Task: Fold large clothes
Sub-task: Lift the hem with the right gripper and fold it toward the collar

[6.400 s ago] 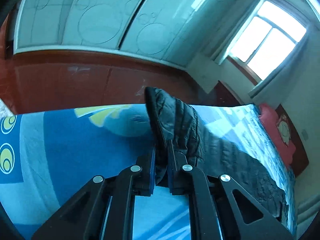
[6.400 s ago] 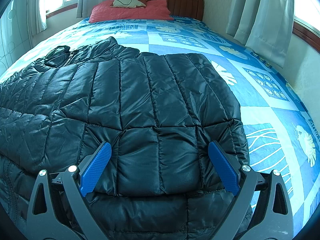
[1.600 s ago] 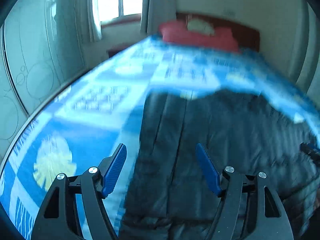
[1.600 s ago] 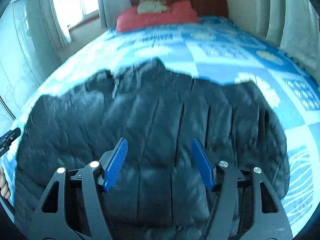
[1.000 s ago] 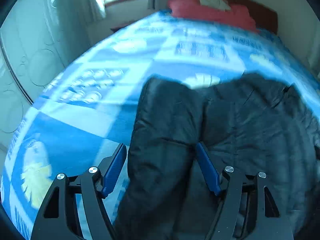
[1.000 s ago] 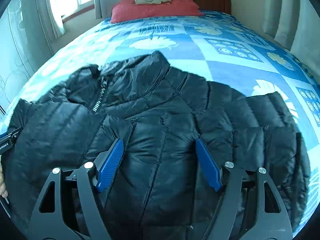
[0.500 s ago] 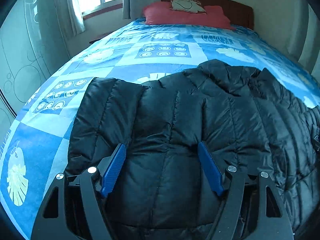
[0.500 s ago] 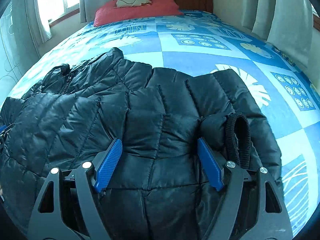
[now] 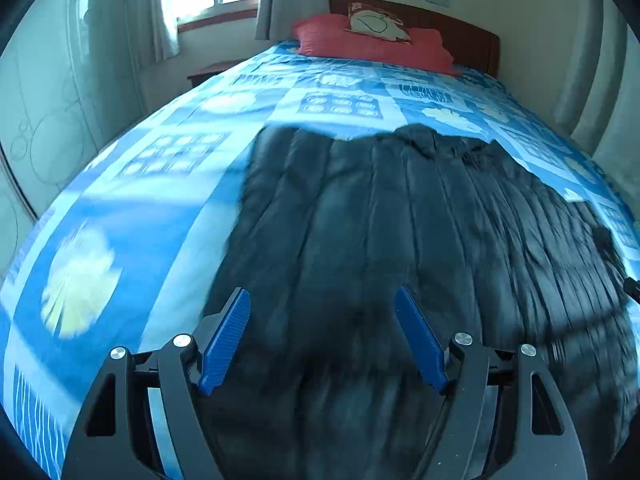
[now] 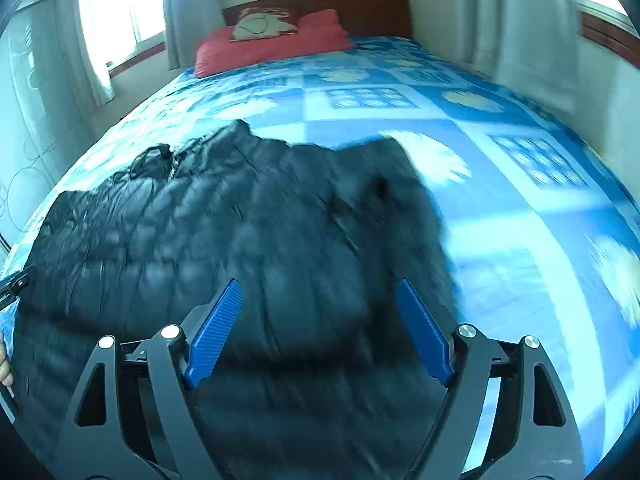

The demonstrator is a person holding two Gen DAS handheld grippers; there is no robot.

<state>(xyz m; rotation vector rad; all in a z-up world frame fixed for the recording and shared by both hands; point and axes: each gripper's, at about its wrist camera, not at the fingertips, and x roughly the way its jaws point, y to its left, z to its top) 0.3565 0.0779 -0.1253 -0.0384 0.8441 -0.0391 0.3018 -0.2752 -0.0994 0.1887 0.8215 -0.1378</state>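
Fingers (image 9: 420, 340) of both grippers spread, holding nothing, above one black jacket (image 9: 400, 220).

Blue patterned bedspread (image 9: 168, 184), red pillow (image 10: 272, 42), curtains (image 10: 516, 20).

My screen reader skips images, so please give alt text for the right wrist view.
A black quilted puffer jacket lies spread on a blue patterned bedspread, motion-blurred. The open right gripper with blue pads hovers over its near edge. A red pillow rests by the wooden headboard.
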